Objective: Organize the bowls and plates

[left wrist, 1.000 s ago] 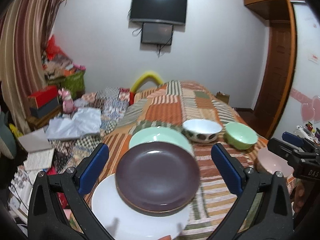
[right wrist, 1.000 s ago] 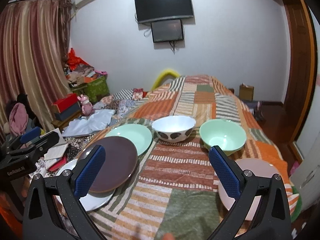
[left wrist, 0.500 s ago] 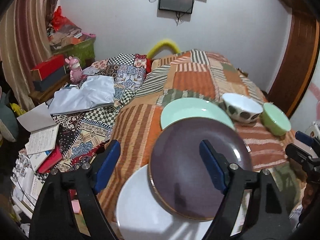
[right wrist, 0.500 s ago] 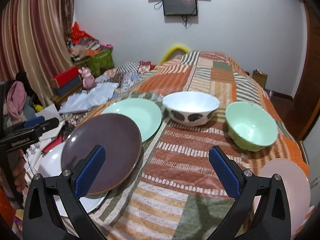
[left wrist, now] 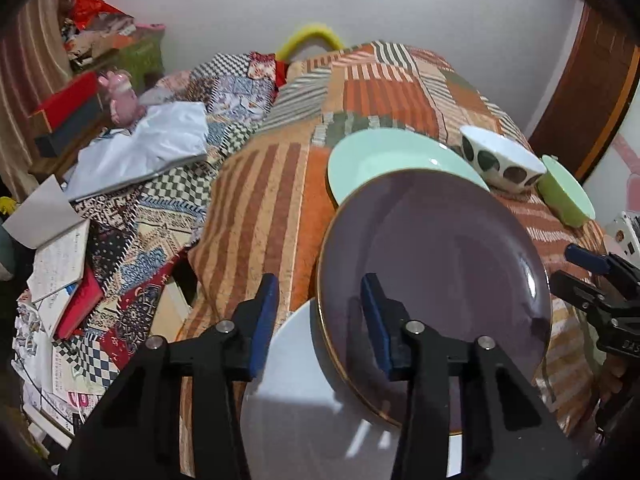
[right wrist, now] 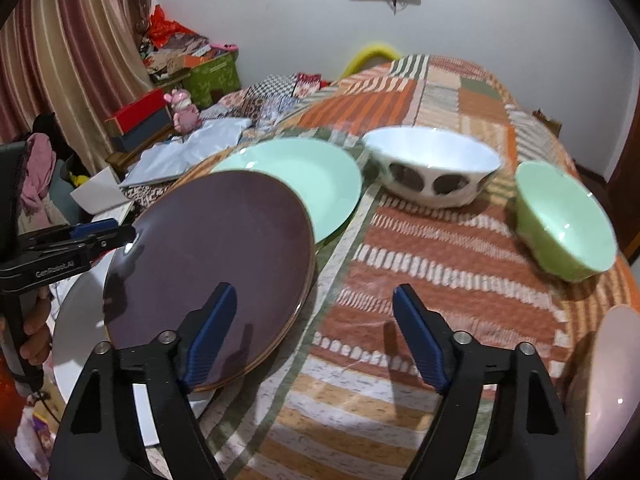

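Left gripper (left wrist: 320,320): jaws closing, straddling the left rim of the brown plate (left wrist: 432,280), one pad outside the rim, one over the plate face; pads not yet pressing, so not grasping. Right gripper (right wrist: 312,336): jaws closing too, left pad over the brown plate's right edge, right pad over the quilt (right wrist: 420,264), nothing clamped. Landmark is the brown plate: it lies tilted on the white plate (left wrist: 296,396), which sticks out on its near-left side. Mint plate (right wrist: 304,176) is just behind it, partly overlapped. Spotted white bowl (right wrist: 432,172) is behind-right, green bowl (right wrist: 564,220) further right, pink plate (right wrist: 608,380) well to the right at the bed's near edge. Count: four plates, two bowls, all on the quilted bed. Versus a second ago: both grippers were fully spread and higher, aimed more level; they have since dropped and pitched down towards the brown plate, which now fills far more of the left view. Dishes themselves have not shifted.
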